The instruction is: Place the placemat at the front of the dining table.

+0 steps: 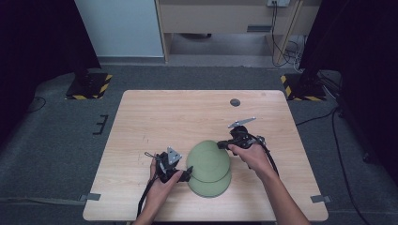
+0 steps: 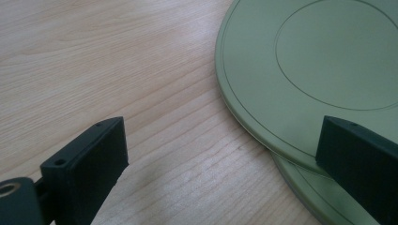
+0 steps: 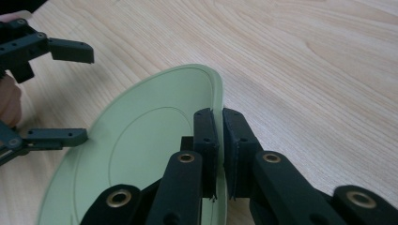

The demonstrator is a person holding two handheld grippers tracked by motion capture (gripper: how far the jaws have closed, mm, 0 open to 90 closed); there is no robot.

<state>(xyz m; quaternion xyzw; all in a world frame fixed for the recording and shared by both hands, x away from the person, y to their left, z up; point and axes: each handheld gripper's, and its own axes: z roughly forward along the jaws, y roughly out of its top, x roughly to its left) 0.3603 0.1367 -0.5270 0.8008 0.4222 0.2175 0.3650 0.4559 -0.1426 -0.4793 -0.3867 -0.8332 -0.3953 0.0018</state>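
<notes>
Two green plates stacked near the table's (image 1: 141,112) front edge, the upper plate (image 1: 209,160) offset over the lower plate (image 1: 211,187). Right gripper (image 3: 220,140) clamped tight on the upper plate's rim. Left gripper (image 2: 220,154) spread wide beside the stack, gripping nothing. Small dark disc (image 1: 235,102) well apart, near the far edge.

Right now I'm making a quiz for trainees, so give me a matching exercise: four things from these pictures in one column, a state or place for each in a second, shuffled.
Things:
1. right tool
2. left tool
3. top plate
4. bottom plate

States:
A. lies flat on the table, partly covered
B. jaws wide apart, nothing held
C. clamped by its rim
D. jaws closed on a green rim

Pairs: 1-D, 2-B, 3-C, 4-A
</notes>
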